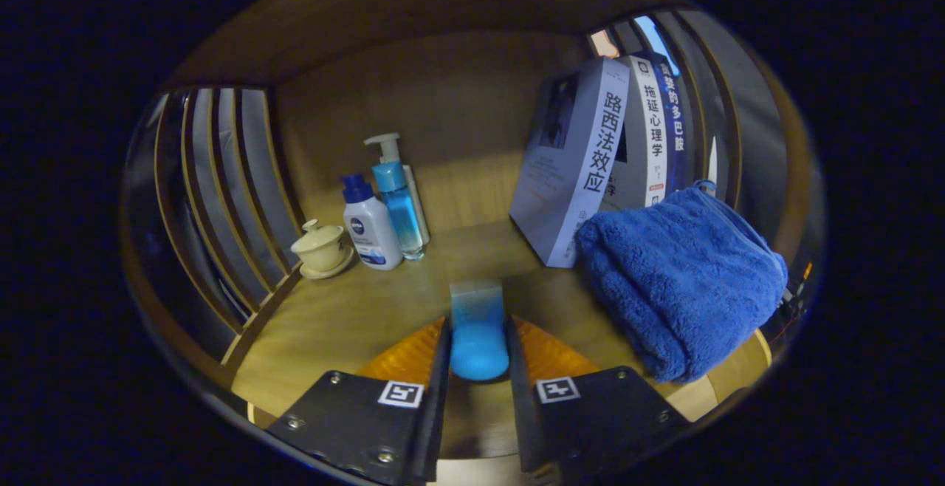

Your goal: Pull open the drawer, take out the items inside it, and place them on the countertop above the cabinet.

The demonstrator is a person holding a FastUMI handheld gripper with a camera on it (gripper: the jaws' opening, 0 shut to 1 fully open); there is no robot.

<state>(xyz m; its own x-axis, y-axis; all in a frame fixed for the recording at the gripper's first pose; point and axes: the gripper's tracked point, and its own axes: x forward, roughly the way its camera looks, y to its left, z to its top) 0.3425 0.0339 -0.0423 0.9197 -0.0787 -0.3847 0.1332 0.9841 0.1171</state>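
Observation:
My gripper (478,323) is shut on a small blue bottle (478,331) with a translucent cap, both fingers pressing its sides. The bottle is held low over the wooden countertop (354,316), inside a wooden shelf niche. A folded blue towel (679,279) lies on the countertop just to the right of the fingers. Ahead to the left stand a white lotion bottle (369,227) and a blue pump bottle (399,198), side by side near the back wall.
A cream lidded teacup on a saucer (321,250) sits at the far left by the slatted side wall (221,190). Several books (613,153) lean upright behind the towel. The wooden back wall (443,109) closes the niche.

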